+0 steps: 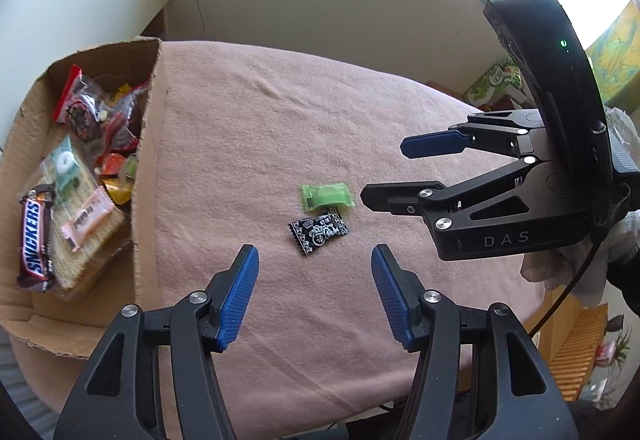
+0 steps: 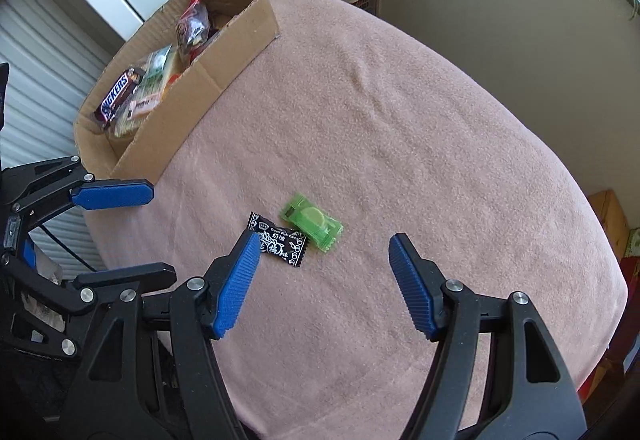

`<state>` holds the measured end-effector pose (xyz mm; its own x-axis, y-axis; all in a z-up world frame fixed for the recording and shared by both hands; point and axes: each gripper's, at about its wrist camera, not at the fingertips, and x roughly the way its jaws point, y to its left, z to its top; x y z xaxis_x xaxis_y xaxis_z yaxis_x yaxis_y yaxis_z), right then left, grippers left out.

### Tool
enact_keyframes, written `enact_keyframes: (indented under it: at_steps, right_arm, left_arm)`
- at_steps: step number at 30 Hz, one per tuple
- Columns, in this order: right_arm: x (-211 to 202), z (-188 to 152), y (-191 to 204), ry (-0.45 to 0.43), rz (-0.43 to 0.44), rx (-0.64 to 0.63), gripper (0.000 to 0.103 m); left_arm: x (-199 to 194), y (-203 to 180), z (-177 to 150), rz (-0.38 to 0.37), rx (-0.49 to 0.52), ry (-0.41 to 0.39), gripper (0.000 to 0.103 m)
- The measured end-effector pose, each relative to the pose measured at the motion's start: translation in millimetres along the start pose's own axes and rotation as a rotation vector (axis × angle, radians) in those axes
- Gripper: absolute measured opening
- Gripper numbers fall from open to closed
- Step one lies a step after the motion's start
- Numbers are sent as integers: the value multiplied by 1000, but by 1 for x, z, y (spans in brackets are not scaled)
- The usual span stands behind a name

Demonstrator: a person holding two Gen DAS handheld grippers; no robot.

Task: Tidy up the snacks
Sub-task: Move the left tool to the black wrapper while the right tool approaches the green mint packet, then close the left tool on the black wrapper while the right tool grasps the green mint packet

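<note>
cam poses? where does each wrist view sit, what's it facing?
Left wrist: on the left tool, facing forward-down across the pink cloth-covered table; own open blue pads low, right tool at right, brown cardboard snack box at left.
Right wrist: on the right tool, facing down the table toward the box; own open pads low, left tool at left.
Shared: green wrapped candy touching black patterned wrapped candy, box, cloth.

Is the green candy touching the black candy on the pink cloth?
Touching. In the left wrist view, the green candy overlaps the upper edge of the black candy, with no cloth between them. The right wrist view agrees.
</note>
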<state>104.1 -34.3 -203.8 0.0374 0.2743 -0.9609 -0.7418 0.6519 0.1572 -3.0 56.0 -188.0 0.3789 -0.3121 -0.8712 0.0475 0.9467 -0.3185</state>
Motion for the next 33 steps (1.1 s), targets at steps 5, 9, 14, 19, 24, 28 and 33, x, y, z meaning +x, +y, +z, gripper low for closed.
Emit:
enact_keyframes:
  at_steps: [5, 9, 14, 19, 24, 28, 33]
  right_arm:
    - [20, 0, -1, 37, 47, -113, 58]
    - [35, 3, -2, 58, 75, -190, 53]
    - [51, 8, -1, 68, 97, -249, 50]
    - [62, 11, -2, 86, 123, -270, 44]
    - [65, 16, -2, 85, 138, -285, 43]
    - [66, 16, 1, 101, 148, -327, 43]
    - [70, 18, 10, 129, 140, -388, 43]
  left_arm:
    - [24, -6, -3, 7, 5, 17, 50]
    - [35, -7, 4, 6, 11, 1, 46]
    - [50, -11, 13, -1, 58, 23, 44]
    - [60, -16, 19, 5, 126, 52, 42]
    - [66, -18, 22, -24, 167, 82, 36]
    - [75, -26, 29, -51, 215, 108, 32]
    - [83, -33, 25, -42, 238, 123, 28]
